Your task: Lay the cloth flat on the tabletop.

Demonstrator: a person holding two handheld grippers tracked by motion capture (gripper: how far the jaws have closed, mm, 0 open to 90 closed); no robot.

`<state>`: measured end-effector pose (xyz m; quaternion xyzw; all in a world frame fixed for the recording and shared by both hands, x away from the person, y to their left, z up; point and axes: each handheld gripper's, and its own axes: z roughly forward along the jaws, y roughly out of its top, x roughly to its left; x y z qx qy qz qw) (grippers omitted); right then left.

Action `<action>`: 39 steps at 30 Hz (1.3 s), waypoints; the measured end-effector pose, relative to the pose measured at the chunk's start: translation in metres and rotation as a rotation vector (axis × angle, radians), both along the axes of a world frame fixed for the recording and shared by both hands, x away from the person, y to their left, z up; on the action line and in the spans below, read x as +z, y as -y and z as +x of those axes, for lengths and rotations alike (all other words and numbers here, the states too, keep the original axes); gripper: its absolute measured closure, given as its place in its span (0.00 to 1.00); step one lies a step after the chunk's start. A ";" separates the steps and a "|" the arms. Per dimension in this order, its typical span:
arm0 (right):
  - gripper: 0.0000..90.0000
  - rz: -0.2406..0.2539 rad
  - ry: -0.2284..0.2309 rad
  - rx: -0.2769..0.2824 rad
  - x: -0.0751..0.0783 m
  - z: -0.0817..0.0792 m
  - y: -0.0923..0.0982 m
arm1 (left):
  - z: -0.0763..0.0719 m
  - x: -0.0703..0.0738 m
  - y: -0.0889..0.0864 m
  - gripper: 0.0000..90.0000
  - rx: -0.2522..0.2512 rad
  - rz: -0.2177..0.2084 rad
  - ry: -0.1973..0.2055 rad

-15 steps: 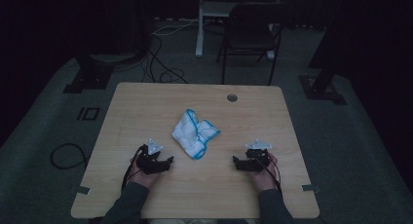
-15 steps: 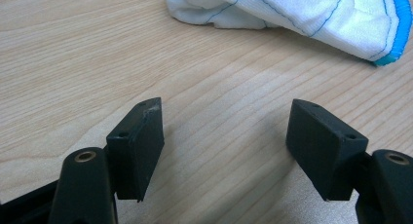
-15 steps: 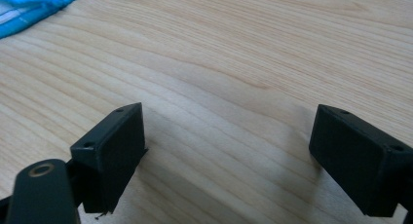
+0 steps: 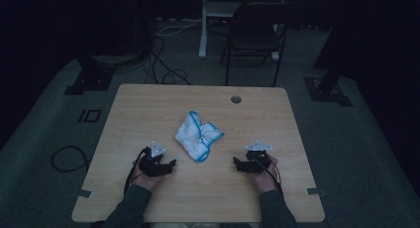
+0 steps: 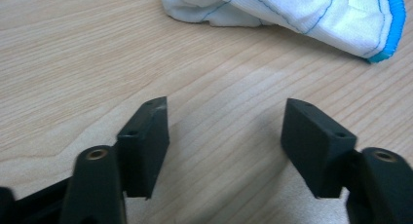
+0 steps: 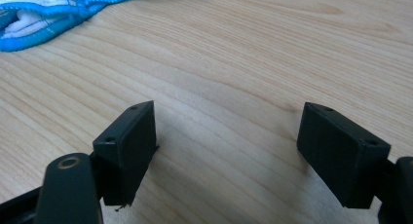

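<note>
Nothing has moved since the earlier frame. Surface [image 4: 148, 104] bare but for the cloth [image 4: 198, 135], crumpled mid-table, untouched. Left gripper [image 4: 168, 164] and right gripper [image 4: 237, 163] flank it, jaws wide, empty. Work not started; all handling remains.

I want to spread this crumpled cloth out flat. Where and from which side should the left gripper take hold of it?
Probably the blue-hemmed corner nearest the left gripper, at the low end of the white cloth. Come in low from the cloth's left: the hem there lies at the bunch's edge, a thin fold that open jaws could close over. The table beside it gives room.
</note>
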<state>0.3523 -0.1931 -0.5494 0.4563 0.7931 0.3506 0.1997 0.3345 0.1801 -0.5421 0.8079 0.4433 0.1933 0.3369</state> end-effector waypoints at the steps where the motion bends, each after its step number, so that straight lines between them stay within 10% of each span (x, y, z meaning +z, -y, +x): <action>1: 0.25 0.000 0.000 0.000 0.000 0.000 0.000 | 0.000 0.000 0.000 0.43 0.000 0.000 0.000; 10: 0.24 -0.002 0.000 0.006 0.000 0.001 -0.001 | -0.001 0.004 0.003 0.60 -0.008 0.001 -0.027; 39: 0.25 0.000 -0.002 0.002 0.000 -0.002 -0.002 | 0.006 0.039 0.067 0.60 -0.192 0.011 0.064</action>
